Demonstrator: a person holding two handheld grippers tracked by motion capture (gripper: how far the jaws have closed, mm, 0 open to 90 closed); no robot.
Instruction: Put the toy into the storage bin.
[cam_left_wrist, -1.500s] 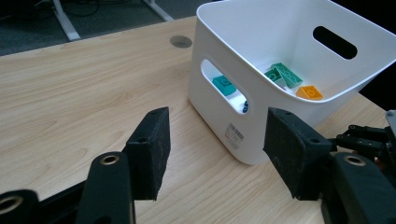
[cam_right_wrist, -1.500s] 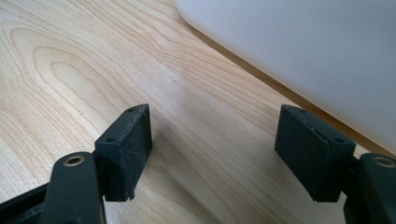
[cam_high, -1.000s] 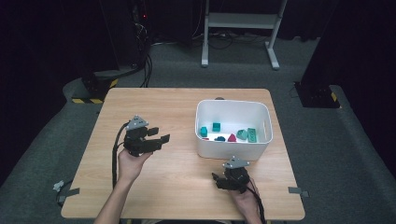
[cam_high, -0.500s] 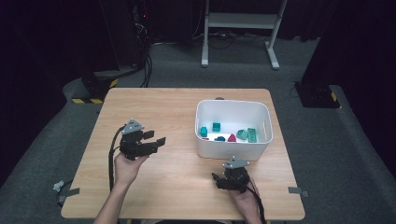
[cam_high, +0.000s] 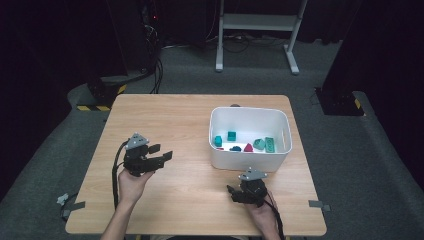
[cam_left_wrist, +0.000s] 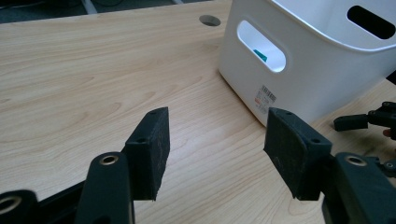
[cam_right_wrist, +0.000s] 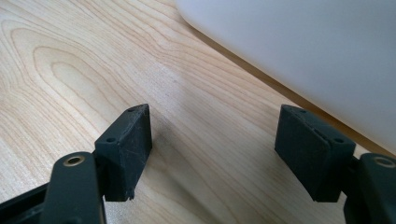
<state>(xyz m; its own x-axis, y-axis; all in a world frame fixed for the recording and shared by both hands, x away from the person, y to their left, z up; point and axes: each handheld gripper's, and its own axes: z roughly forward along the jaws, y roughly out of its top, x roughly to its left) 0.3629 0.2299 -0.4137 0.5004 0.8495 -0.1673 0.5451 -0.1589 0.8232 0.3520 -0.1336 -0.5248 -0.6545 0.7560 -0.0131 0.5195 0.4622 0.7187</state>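
My left gripper (cam_high: 162, 151) hovers over the left half of the wooden table (cam_high: 175, 120), jaws open and empty, aimed right toward the white bin (cam_high: 240, 161). In the left gripper view the left gripper (cam_left_wrist: 216, 135) frames bare wood, with the bin (cam_left_wrist: 299, 79) ahead on the right. My right gripper (cam_high: 232, 194) rests low near the front edge, just in front of the bin, open with nothing between its pads. In the right gripper view the right gripper (cam_right_wrist: 212, 116) sits over wood beside the bin wall (cam_right_wrist: 303, 46). Inside the bin lie several teal shapes (cam_high: 232, 135) and a red one (cam_high: 248, 147).
A round cable hole (cam_high: 235, 105) sits in the tabletop behind the bin. A white metal stand (cam_high: 260, 20) and black cables (cam_high: 157, 70) are on the grey floor beyond the table. The right gripper (cam_left_wrist: 369, 119) appears at the edge of the left gripper view.
My left gripper has drifted a little toward the front left and lower. The right gripper and the bin have stayed put.
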